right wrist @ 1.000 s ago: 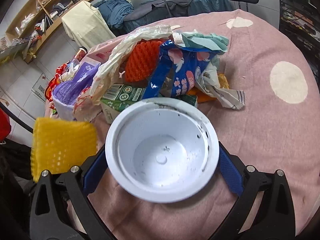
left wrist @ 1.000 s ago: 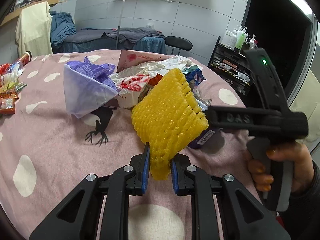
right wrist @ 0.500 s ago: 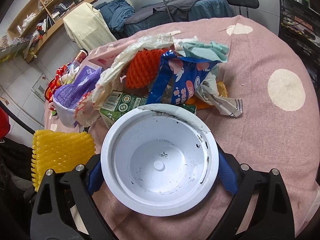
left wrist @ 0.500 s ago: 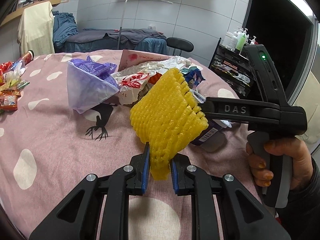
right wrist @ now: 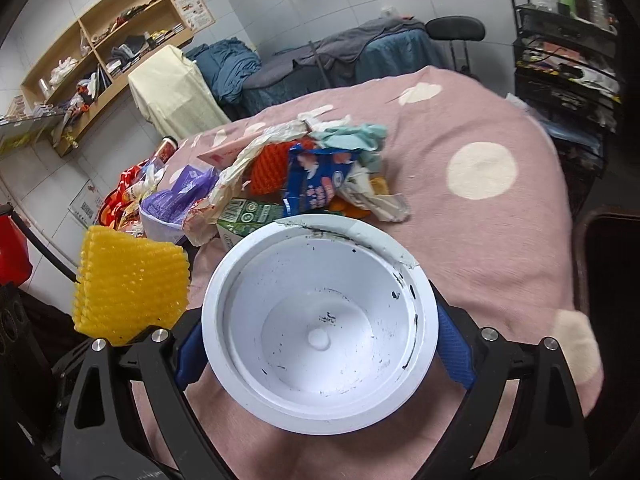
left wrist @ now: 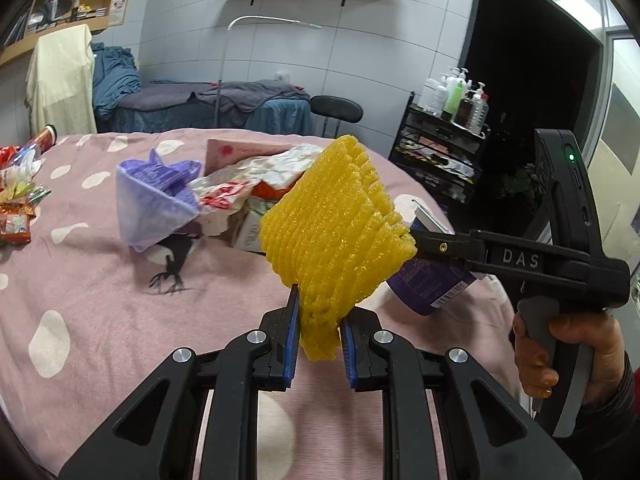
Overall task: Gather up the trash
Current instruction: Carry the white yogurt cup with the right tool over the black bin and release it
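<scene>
both hands loaded, trash heap [right wrist: 304, 184] ahead on the pink tablecloth [right wrist: 500, 240]
right gripper [right wrist: 320, 336], jaws wide and just narrowed, clamps the white cup [right wrist: 320, 332]; left gripper [left wrist: 319, 336] pinches the yellow foam net [left wrist: 332, 232], upright, just left of the cup.

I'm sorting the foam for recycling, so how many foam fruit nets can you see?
2: a yellow foam net pinched in the left gripper, and an orange foam net buried in the trash pile on the table. More may be hidden underneath.

Trash heap [right wrist: 304, 176] on pink tablecloth [right wrist: 500, 240]
</scene>
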Demonstrator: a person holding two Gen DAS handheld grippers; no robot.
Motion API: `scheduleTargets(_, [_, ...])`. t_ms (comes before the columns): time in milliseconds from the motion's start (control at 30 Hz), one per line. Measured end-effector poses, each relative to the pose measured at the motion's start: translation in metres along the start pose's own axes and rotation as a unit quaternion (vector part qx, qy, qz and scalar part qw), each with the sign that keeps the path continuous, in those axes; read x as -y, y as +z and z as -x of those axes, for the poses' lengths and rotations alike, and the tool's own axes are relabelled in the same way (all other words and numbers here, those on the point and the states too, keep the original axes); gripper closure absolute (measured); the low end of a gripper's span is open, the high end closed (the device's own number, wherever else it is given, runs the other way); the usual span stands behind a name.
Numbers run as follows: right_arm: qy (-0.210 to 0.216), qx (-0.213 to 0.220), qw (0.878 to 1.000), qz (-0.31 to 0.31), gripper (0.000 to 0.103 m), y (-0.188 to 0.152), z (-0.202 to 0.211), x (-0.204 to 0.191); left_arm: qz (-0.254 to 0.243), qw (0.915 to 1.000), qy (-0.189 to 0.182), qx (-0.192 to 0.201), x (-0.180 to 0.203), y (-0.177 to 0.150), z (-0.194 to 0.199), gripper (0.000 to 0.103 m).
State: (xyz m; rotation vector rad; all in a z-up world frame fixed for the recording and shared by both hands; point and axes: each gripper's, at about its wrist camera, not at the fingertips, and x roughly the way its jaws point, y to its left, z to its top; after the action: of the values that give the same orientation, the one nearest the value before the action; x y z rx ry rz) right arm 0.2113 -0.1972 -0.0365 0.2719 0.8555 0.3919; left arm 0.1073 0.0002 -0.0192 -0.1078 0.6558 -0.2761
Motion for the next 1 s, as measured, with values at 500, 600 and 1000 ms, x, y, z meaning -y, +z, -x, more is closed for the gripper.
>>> scheduleTargets(500, [-0.063, 0.078, 0.992, -0.076, 0.012, -0.034, 0.096, 0.091, -0.052, 0.995, -0.085, -0.011, 0.074, 0.007, -0.023, 0.085])
scheduleTargets(600, [-0.085, 0.092, 0.987, -0.102, 0.012, -0.039, 0.111, 0.115, -0.058, 0.9926, -0.105, -0.017, 0.088, 0.009, -0.031, 0.085])
scheduleTargets(1000, [-0.217, 0.083, 0.958, -0.167, 0.012, -0.046, 0.117, 0.212, -0.103, 0.9817, -0.155, -0.041, 0.143, 0.018, -0.064, 0.085])
